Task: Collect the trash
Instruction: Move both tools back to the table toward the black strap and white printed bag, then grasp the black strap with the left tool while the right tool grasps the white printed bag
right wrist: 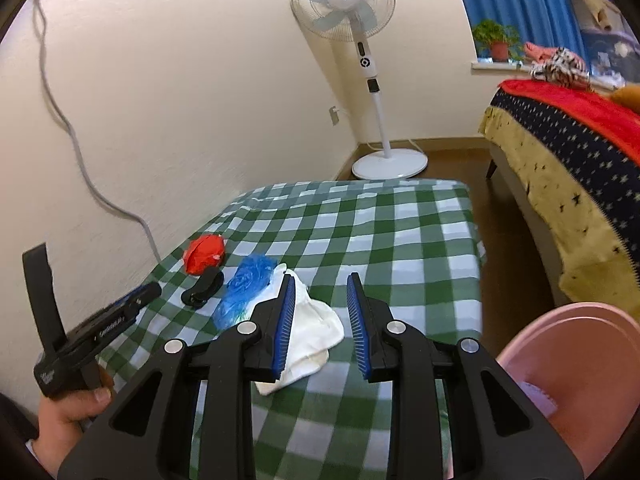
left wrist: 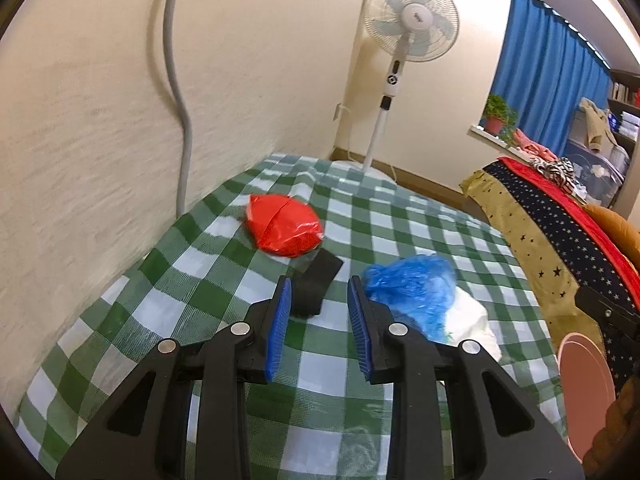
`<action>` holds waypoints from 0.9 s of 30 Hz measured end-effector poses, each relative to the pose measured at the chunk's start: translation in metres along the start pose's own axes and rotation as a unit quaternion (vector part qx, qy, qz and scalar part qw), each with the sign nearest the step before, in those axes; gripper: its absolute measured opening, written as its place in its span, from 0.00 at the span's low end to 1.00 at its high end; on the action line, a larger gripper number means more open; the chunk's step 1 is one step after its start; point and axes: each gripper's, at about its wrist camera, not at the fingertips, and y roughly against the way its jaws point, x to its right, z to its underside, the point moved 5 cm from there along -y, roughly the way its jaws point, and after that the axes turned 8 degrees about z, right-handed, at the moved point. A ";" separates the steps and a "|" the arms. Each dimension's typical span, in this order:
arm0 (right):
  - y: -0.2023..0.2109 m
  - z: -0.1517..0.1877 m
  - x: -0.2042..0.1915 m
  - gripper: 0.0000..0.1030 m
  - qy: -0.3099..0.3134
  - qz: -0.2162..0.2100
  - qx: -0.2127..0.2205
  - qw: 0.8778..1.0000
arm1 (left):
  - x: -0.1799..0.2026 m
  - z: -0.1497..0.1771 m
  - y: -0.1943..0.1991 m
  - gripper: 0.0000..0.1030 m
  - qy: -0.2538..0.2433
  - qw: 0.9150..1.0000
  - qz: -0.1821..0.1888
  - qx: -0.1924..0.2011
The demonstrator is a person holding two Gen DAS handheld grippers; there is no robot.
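Observation:
On the green checked tablecloth (left wrist: 280,412) lie a red crumpled bag (left wrist: 284,226), a black flat piece (left wrist: 316,288), a blue crumpled plastic bag (left wrist: 412,288) and a white cloth or paper wad (left wrist: 472,324). My left gripper (left wrist: 320,300) is open and empty, just short of the black piece. In the right wrist view the same items show: red bag (right wrist: 204,254), black piece (right wrist: 202,288), blue bag (right wrist: 244,288), white wad (right wrist: 316,328). My right gripper (right wrist: 322,300) is open and empty above the white wad. The left gripper (right wrist: 136,300) is at the left.
A pink bin (right wrist: 568,364) stands at the table's right, also in the left wrist view (left wrist: 584,384). A standing fan (right wrist: 372,80) is in the corner. A bed with a starred cover (right wrist: 568,152) is at the right. A grey cable (left wrist: 180,100) runs down the wall.

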 end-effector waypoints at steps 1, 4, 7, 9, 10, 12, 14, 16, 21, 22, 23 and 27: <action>-0.006 -0.001 -0.001 0.27 -0.001 -0.003 -0.004 1.000 | -0.002 0.000 -0.003 0.29 0.001 1.000 -0.002 -0.003; -0.029 -0.001 -0.007 0.27 -0.004 -0.018 -0.018 1.000 | -0.006 0.000 -0.011 0.31 0.004 1.000 -0.001 -0.008; -0.047 -0.001 -0.016 0.28 0.008 -0.029 -0.030 0.999 | -0.009 -0.002 -0.018 0.38 0.012 1.000 -0.003 -0.011; -0.059 0.001 -0.020 0.41 0.013 -0.035 -0.040 0.998 | -0.012 -0.002 -0.023 0.40 0.019 1.000 -0.008 -0.016; -0.064 0.002 -0.021 0.42 0.013 -0.037 -0.045 0.998 | -0.014 -0.003 -0.026 0.41 0.023 1.000 -0.010 -0.018; -0.075 0.005 -0.021 0.45 0.008 -0.041 -0.057 0.998 | -0.015 -0.003 -0.030 0.45 0.027 0.999 -0.011 -0.022; -0.081 0.008 -0.021 0.49 0.005 -0.041 -0.064 0.997 | -0.017 -0.003 -0.036 0.47 0.030 0.999 -0.014 -0.033; -0.087 0.010 -0.021 0.49 0.002 -0.045 -0.074 0.996 | -0.018 -0.002 -0.042 0.47 0.033 0.998 -0.016 -0.045; -0.101 0.019 -0.029 0.50 0.019 -0.056 -0.110 0.992 | -0.019 0.001 -0.053 0.49 0.034 0.997 -0.016 -0.068; -0.103 0.021 -0.031 0.50 0.022 -0.056 -0.114 0.992 | -0.019 0.002 -0.054 0.49 0.037 0.997 -0.015 -0.071; -0.103 0.021 -0.032 0.50 0.025 -0.056 -0.116 0.991 | -0.019 0.002 -0.056 0.49 0.040 0.996 -0.014 -0.075; -0.102 0.023 -0.037 0.45 0.035 -0.063 -0.117 0.990 | -0.018 0.005 -0.062 0.49 0.040 0.995 -0.012 -0.090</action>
